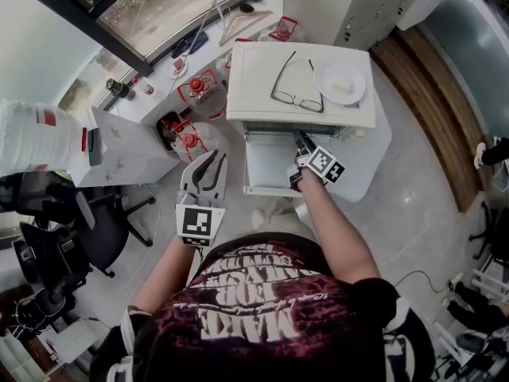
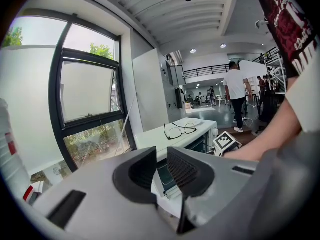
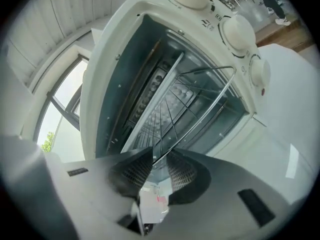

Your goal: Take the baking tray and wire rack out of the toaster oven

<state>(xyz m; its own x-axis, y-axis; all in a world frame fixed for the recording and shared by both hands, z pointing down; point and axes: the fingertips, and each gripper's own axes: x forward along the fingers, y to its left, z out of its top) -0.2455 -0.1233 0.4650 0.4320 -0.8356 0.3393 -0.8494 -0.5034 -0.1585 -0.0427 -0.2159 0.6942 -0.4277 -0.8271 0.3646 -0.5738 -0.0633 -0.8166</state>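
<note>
A white toaster oven (image 1: 254,78) stands on a white table with its door (image 1: 266,169) folded down. In the right gripper view the wire rack (image 3: 200,99) lies inside it. The pale edge of the baking tray (image 3: 155,104) sits one slot above the rack. My right gripper (image 1: 301,138) reaches into the oven mouth. Its jaws (image 3: 160,156) are closed on the rack's front wire. My left gripper (image 1: 211,162) hangs back to the left of the door, its jaws (image 2: 161,166) a narrow gap apart with nothing in them.
A pair of glasses (image 1: 296,86) and a white plate (image 1: 340,82) lie on the oven's top. Red-capped bottles (image 1: 191,138) stand on the floor at the oven's left. An office chair (image 1: 103,229) is at the far left. A person (image 2: 234,91) stands in the hall behind.
</note>
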